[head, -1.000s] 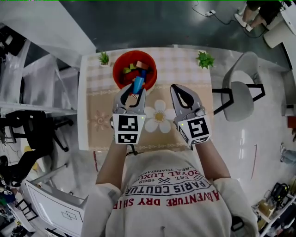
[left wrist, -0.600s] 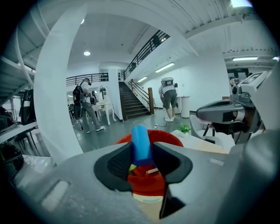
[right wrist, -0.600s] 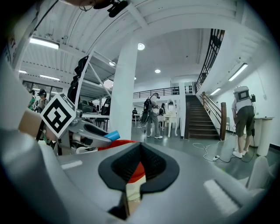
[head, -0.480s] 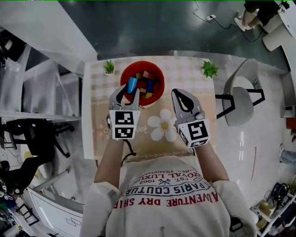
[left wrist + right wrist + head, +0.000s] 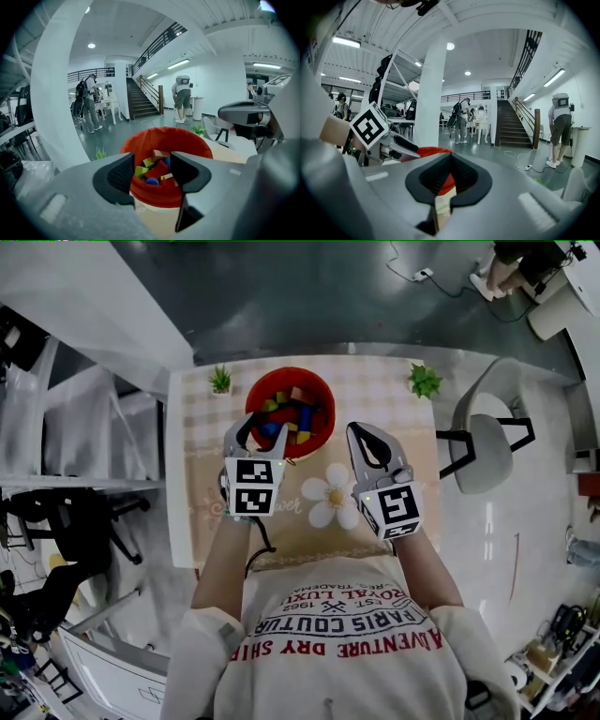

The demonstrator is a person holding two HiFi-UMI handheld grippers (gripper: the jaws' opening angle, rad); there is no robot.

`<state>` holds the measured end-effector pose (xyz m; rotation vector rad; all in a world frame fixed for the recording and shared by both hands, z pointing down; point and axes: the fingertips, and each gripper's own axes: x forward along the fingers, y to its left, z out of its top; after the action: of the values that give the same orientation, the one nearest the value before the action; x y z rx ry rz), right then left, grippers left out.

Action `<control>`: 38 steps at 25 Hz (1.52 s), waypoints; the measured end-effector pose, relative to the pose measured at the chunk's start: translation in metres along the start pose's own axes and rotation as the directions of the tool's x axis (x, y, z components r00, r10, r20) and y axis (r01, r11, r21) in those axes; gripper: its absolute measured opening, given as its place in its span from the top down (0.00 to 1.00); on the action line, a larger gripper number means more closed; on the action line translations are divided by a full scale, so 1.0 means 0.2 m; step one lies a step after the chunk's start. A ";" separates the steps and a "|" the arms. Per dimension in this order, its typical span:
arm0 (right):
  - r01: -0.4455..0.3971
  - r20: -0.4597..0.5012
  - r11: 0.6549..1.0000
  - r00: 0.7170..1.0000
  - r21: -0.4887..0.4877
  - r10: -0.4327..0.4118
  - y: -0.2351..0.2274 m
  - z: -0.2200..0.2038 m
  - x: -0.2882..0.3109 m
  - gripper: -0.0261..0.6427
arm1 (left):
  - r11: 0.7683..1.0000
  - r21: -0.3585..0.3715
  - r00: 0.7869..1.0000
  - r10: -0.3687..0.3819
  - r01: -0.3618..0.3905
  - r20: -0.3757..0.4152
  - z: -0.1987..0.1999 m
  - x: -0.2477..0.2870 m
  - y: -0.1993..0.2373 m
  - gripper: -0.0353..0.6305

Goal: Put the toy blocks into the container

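Note:
A red bowl [image 5: 292, 370] on the table holds several coloured toy blocks [image 5: 292, 418]. My left gripper [image 5: 262, 430] hangs at the bowl's near rim. Its jaws have just been opening and stand open with nothing between them. In the left gripper view the bowl [image 5: 164, 136] fills the gap between the left gripper's [image 5: 153, 174] jaws, and a blue block [image 5: 152, 181] lies among the others inside. My right gripper [image 5: 362, 430] hovers to the right of the bowl, over the table, shut and empty. The right gripper [image 5: 449, 156] view shows the bowl [image 5: 434, 151] to its left.
The table carries a beige mat with a white flower [image 5: 330, 499] and small green plants [image 5: 221, 381] [image 5: 424, 381] at its two far corners. A grey chair [image 5: 483, 439] stands right of the table, a black chair [image 5: 80, 512] on the left. People stand in the hall beyond.
The blue block that was between my left gripper's jaws is out of them and lies in the bowl. The left jaws stand wider apart. The right gripper has hardly moved.

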<state>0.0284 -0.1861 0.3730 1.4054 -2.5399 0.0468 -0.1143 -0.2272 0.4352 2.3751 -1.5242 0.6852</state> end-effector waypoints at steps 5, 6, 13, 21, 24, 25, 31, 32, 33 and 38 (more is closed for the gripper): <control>0.007 0.009 1.000 1.000 -0.014 -0.007 0.01 0.03 -0.03 0.96 | 1.000 -0.015 0.999 -0.002 0.003 0.052 0.05 -0.06 -0.01 0.56; 0.008 0.014 1.000 1.000 -0.016 -0.008 0.01 0.04 -0.04 0.96 | 1.000 -0.018 0.998 -0.002 0.003 0.069 0.07 -0.08 0.00 0.56; -0.027 0.074 0.999 0.997 -0.046 0.030 0.11 0.15 -0.09 0.96 | 0.999 -0.049 0.968 0.005 0.007 0.250 0.23 -0.30 0.01 0.79; -0.088 0.132 0.993 0.986 -0.083 0.099 0.26 0.25 -0.17 0.96 | 0.996 0.003 0.934 -0.088 0.093 0.347 0.28 -0.57 -0.06 0.94; -0.135 0.142 0.985 0.979 -0.107 0.149 0.33 0.29 -0.20 0.96 | 0.992 0.019 0.912 -0.121 0.123 0.392 0.29 -0.67 -0.07 0.94; -0.145 0.144 0.983 0.976 -0.115 0.161 0.35 0.29 -0.20 0.96 | 0.991 0.029 0.905 -0.131 0.130 0.404 0.29 -0.69 -0.07 0.94; -0.148 0.156 0.983 0.974 -0.108 0.163 0.41 0.30 -0.22 0.96 | 0.988 0.049 0.883 -0.151 0.144 0.445 0.27 -0.78 -0.05 0.94; -0.144 0.155 0.984 0.975 -0.105 0.159 0.41 0.30 -0.22 0.96 | 0.989 0.053 0.879 -0.150 0.141 0.452 0.27 -0.79 -0.05 0.94; -0.140 0.152 0.985 0.976 -0.103 0.154 0.41 0.30 -0.22 0.96 | 0.989 0.058 0.877 -0.148 0.137 0.457 0.28 -0.80 -0.05 0.94; -0.148 0.135 0.985 0.978 -0.089 0.159 0.42 0.27 -0.22 0.96 | 0.987 0.092 0.879 -0.161 0.134 0.449 0.29 -0.81 -0.06 0.94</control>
<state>-0.0306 -0.1113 0.3179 1.2215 -2.7290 -0.1299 -0.1446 -0.1185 0.3045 2.8022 -1.4703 0.1364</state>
